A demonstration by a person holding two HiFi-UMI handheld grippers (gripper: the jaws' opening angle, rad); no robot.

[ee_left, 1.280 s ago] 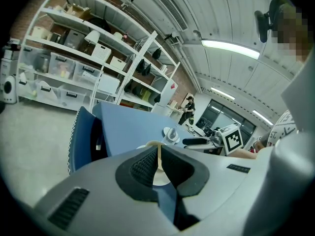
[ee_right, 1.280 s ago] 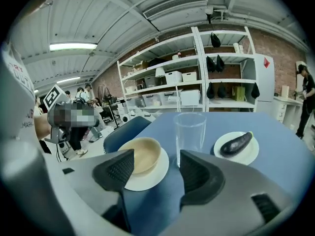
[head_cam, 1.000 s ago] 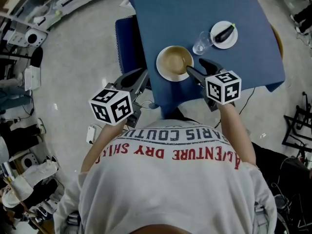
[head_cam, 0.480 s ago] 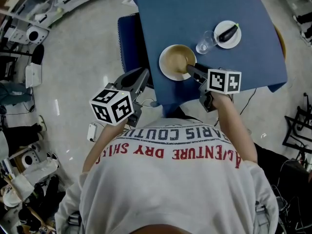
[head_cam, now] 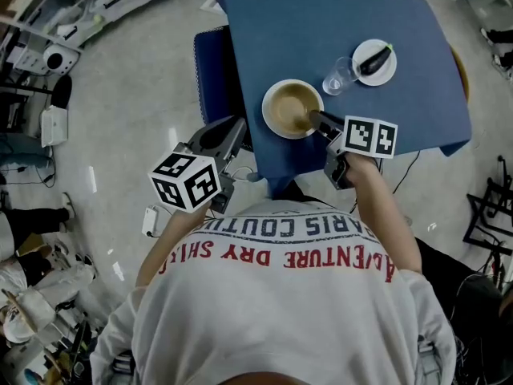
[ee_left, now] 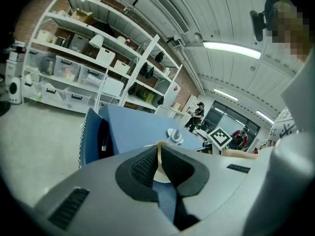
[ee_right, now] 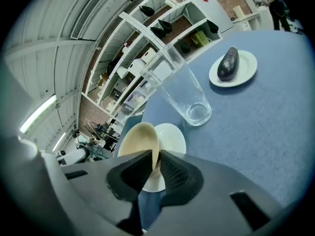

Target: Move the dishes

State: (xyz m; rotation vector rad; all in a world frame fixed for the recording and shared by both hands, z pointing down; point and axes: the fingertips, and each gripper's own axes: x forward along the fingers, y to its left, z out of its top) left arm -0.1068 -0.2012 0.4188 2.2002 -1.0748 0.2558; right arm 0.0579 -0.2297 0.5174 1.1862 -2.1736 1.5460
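My right gripper [head_cam: 314,119] has just been closing and pinches the rim of the beige round bowl [head_cam: 290,107]. The bowl sits on a white saucer [ee_right: 173,135] on the blue-clothed counter [head_cam: 321,22]. My left gripper [head_cam: 235,127] hangs just off the counter edge, jaws nearly together, nothing between. A clear drinking glass [head_cam: 337,77] stands just beside the bowl.
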